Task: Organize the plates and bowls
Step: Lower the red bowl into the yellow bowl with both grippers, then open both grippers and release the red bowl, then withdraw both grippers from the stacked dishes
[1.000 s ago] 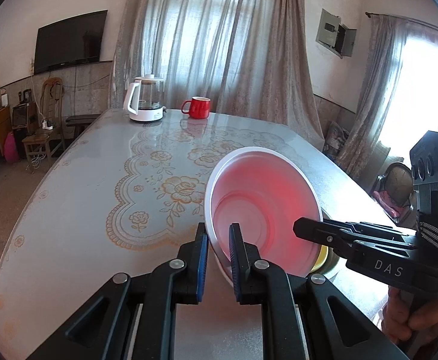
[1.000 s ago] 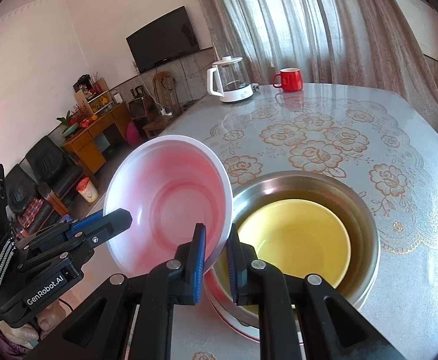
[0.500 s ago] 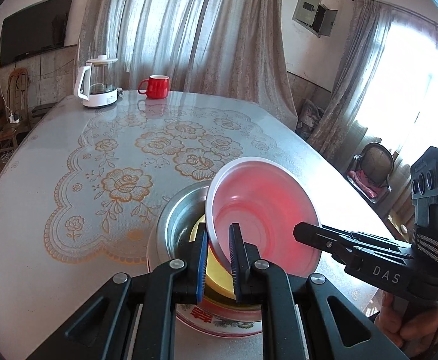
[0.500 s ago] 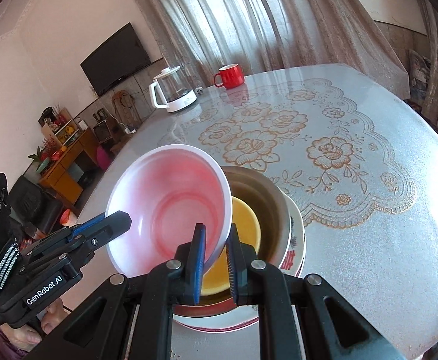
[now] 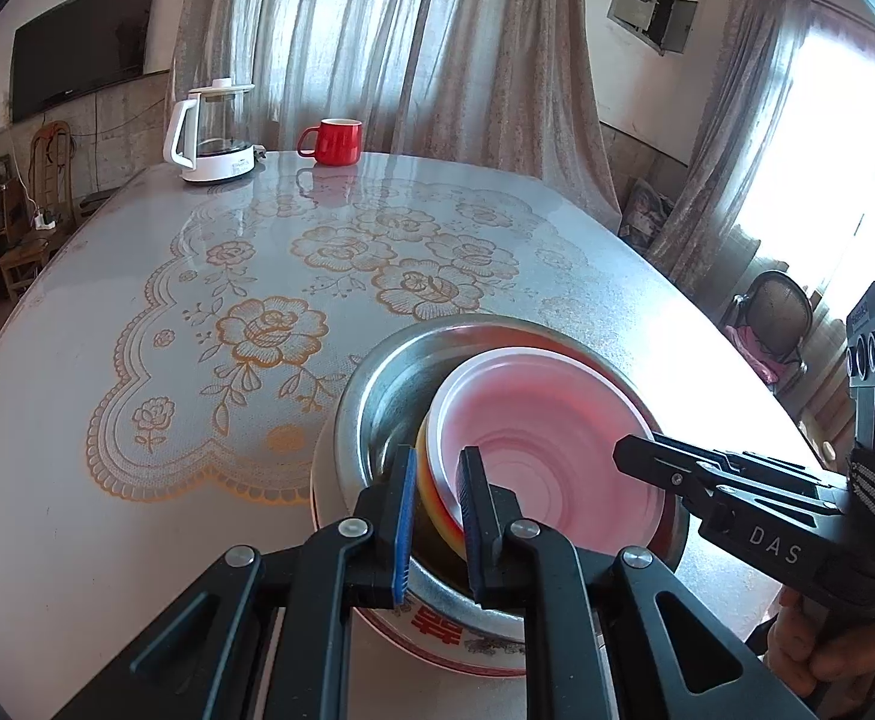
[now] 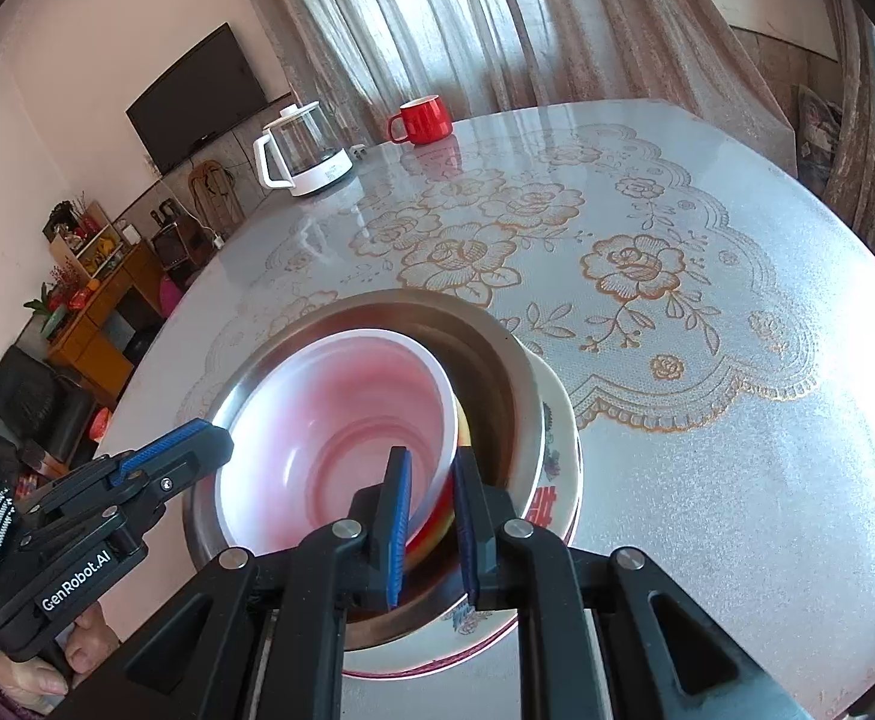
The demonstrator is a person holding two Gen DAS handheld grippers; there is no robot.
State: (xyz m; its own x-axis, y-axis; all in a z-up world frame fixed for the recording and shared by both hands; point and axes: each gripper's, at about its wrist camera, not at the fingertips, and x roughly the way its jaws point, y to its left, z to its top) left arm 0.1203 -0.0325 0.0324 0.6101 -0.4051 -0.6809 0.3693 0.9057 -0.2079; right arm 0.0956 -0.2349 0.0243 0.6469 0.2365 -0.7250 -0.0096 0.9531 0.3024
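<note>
A pink-and-white bowl (image 5: 545,438) (image 6: 329,432) lies low inside a steel bowl (image 5: 377,396) (image 6: 485,348), over a yellow bowl (image 5: 422,456) of which only a sliver shows. The stack stands on a flowered plate (image 6: 557,480). My left gripper (image 5: 437,504) is shut on the pink bowl's near rim. My right gripper (image 6: 431,516) is shut on the opposite rim; its black fingers (image 5: 647,459) enter the left wrist view from the right. The left gripper's blue-edged fingers (image 6: 197,444) show at the left of the right wrist view.
The table (image 5: 137,480) carries a gold floral cloth. A white-based glass kettle (image 5: 215,132) and a red mug (image 5: 332,141) stand at its far edge. A chair (image 5: 779,312) sits beyond the right side, with curtains behind.
Both grippers carried the pink bowl sideways and down. It went from tilted above the table beside the steel bowl to sitting inside it over the yellow bowl.
</note>
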